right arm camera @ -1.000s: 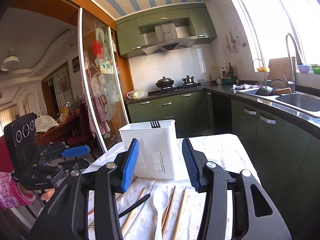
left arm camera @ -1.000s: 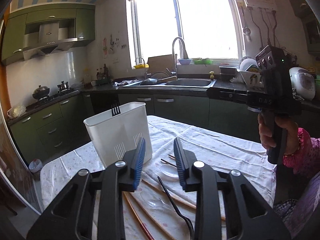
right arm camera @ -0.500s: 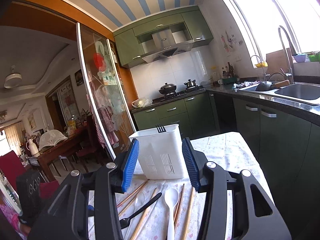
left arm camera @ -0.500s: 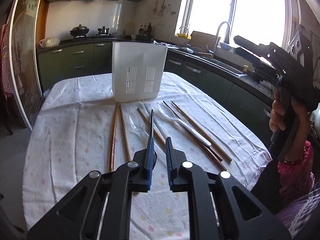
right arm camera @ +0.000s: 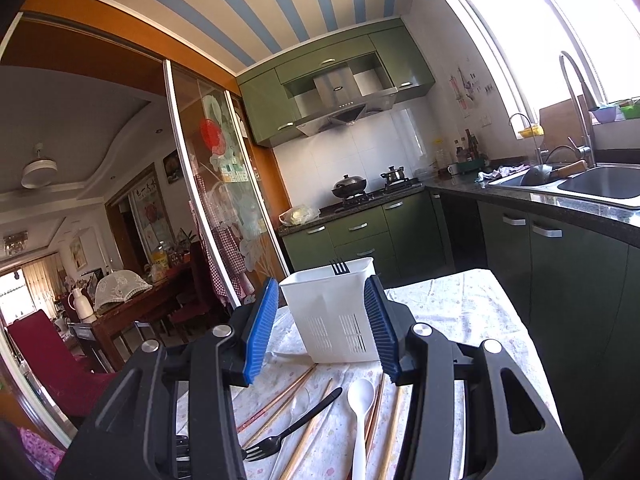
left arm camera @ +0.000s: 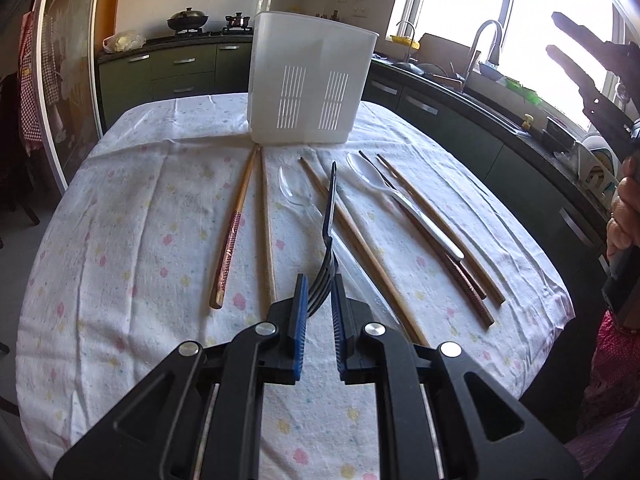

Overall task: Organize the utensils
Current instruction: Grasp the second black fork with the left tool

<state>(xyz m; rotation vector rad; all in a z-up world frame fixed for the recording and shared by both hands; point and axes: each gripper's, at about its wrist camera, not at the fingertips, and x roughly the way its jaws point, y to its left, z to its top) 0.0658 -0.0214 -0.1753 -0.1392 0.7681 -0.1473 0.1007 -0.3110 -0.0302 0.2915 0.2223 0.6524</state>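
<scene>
A white slotted utensil holder (left arm camera: pixel 308 80) stands at the far side of the table (left arm camera: pixel 120 208); a black fork's tines (right arm camera: pixel 339 267) stick out of it. In front of it lie several wooden chopsticks (left arm camera: pixel 234 232), a clear spoon (left arm camera: pixel 294 190), a white spoon (left arm camera: pixel 400 200) and a black plastic fork (left arm camera: pixel 330 216). My left gripper (left arm camera: pixel 318 298) is closed around this fork's tines, low over the cloth. My right gripper (right arm camera: pixel 322 332) is open and empty, raised above the table, with the holder seen between its fingers. The fork also shows in the right wrist view (right arm camera: pixel 288 428).
The table wears a white flowered cloth. Green kitchen cabinets (right arm camera: pixel 360 236) and a sink counter (right arm camera: pixel 580 188) run behind and to the right. A glass sliding door (right arm camera: pixel 224 200) stands on the left. The person's right hand (left arm camera: pixel 624 216) is at the table's right edge.
My left gripper dropped to the cloth and closed around the black fork's tines. My right gripper rose a little and stayed open.
</scene>
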